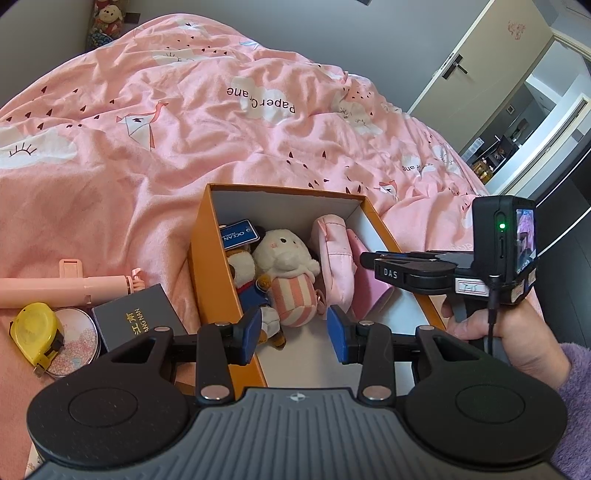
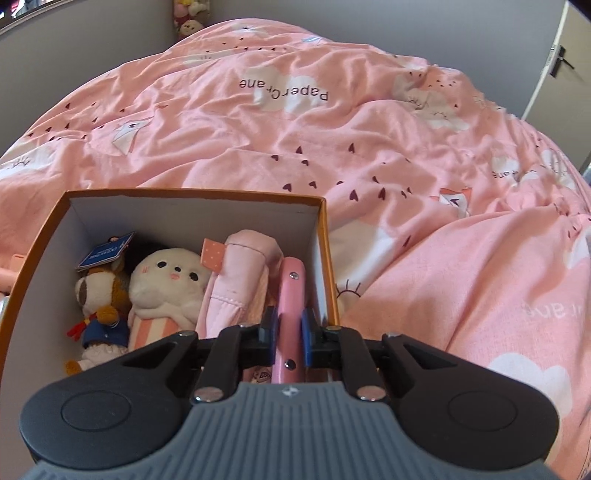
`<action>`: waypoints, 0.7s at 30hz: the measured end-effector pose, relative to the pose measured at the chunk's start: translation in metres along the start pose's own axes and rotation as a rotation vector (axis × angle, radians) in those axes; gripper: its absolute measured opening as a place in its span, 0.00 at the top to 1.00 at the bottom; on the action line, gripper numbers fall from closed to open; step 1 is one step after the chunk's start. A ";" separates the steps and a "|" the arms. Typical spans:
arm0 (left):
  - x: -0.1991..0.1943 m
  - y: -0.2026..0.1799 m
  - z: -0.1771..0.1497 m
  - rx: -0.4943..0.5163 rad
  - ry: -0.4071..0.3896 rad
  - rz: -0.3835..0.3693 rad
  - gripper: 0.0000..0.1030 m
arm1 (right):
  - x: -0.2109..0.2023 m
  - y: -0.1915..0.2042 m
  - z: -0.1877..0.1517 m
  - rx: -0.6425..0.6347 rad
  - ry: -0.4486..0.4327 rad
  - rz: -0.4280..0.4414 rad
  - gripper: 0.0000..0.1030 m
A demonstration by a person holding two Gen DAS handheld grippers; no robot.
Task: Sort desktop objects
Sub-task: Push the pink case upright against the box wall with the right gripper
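Pink quilt (image 1: 155, 155), grey wall (image 1: 332, 33), open door (image 1: 480, 62).

Orange box (image 2: 330, 258) open on the bed, white inside. Contents: white plush (image 2: 166, 284) in pink stripes, brown dog plush (image 2: 99, 295) (blue tag on top), pink pouch (image 2: 236, 280), pink flat item (image 2: 291, 295) upright against right wall. Outside left: yellow tape measure (image 1: 35, 330), round compact (image 1: 75, 341), dark booklet (image 1: 138, 315), pink stick (image 1: 62, 286).

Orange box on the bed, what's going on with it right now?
The right gripper is shut on a flat pink item, holding it on edge inside the orange box by its right wall. Already in the box are a white plush, a brown-and-white plush and a pink pouch. The left gripper hangs open and empty over the box. A yellow tape measure, a dark booklet and a round compact wait on the pink bedspread.
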State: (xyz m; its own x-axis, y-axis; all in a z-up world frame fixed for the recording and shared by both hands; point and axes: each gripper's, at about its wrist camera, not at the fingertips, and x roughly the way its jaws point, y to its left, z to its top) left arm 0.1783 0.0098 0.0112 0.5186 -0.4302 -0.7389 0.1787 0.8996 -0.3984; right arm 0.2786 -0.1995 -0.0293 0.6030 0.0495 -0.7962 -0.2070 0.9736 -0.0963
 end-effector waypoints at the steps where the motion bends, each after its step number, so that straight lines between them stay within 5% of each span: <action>1: -0.001 0.000 0.000 0.000 -0.001 0.002 0.57 | 0.002 0.001 0.000 0.011 -0.007 -0.004 0.87; 11: -0.002 0.001 -0.001 0.000 -0.003 0.006 0.57 | -0.001 -0.005 -0.001 0.104 0.001 0.003 0.87; 21: 0.000 -0.002 -0.002 0.002 0.003 0.003 0.57 | -0.022 0.009 -0.038 0.219 -0.066 -0.122 0.87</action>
State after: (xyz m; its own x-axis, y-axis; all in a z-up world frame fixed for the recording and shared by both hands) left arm 0.1764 0.0082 0.0106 0.5166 -0.4278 -0.7417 0.1790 0.9011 -0.3950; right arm 0.2349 -0.2003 -0.0354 0.6639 -0.0635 -0.7451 0.0374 0.9980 -0.0517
